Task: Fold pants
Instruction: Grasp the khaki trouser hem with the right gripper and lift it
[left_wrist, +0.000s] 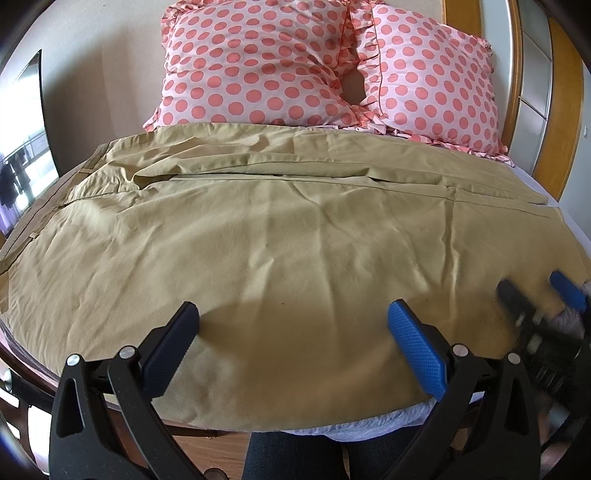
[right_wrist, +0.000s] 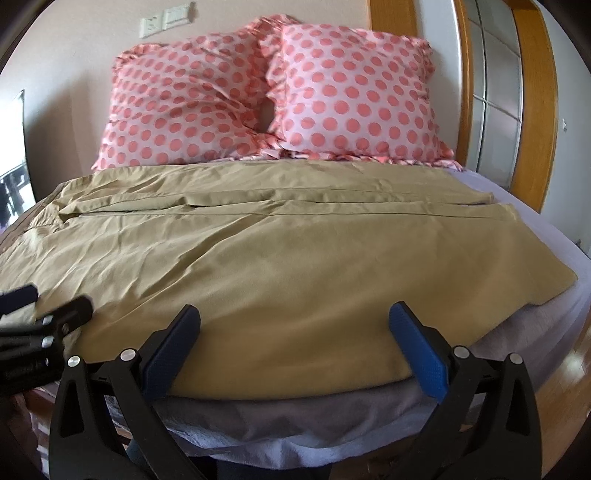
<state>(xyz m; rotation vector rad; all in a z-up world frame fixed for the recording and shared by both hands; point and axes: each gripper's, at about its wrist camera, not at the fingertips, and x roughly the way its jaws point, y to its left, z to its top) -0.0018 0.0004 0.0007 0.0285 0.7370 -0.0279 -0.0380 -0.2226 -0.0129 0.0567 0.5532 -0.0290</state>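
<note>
Khaki pants (left_wrist: 280, 236) lie spread flat across the bed, waistband at the left, leg ends at the right; they also show in the right wrist view (right_wrist: 266, 251). My left gripper (left_wrist: 293, 314) is open and empty, just above the near leg at the bed's front edge. My right gripper (right_wrist: 294, 314) is open and empty over the near edge, further right. The right gripper appears blurred at the right of the left wrist view (left_wrist: 532, 291). The left gripper appears blurred at the left of the right wrist view (right_wrist: 55, 299).
Two pink polka-dot pillows (left_wrist: 258, 66) (right_wrist: 354, 96) stand against the wall behind the pants. A lavender sheet (right_wrist: 535, 321) covers the bed. A wooden-framed wardrobe (right_wrist: 495, 103) stands at the right. Wooden floor (right_wrist: 576, 362) lies beside the bed.
</note>
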